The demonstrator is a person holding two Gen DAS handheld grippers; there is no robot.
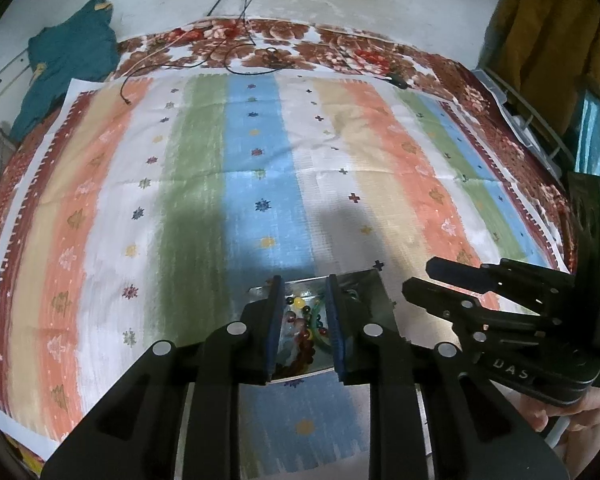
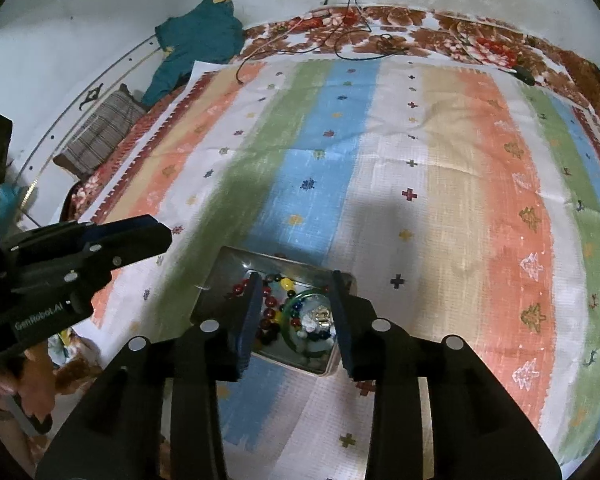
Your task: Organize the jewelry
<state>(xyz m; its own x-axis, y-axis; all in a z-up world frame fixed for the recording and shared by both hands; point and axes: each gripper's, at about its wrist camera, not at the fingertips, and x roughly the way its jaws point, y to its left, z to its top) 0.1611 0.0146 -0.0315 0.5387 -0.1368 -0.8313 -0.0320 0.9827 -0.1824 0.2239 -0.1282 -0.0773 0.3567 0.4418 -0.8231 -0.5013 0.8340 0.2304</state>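
My left claw (image 1: 304, 328) hangs over the metal tray (image 2: 220, 276), which sits on the striped cloth (image 1: 340, 152) near its front edge. The fingers stand a little apart with nothing between them. My right claw (image 2: 294, 320) hangs over the same tray, fingers apart too and wider, gripping nothing. The beads (image 2: 270, 302) (red, yellow, dark ones) and a green bangle (image 2: 290, 312) lie heaped inside the tray, below both claws.
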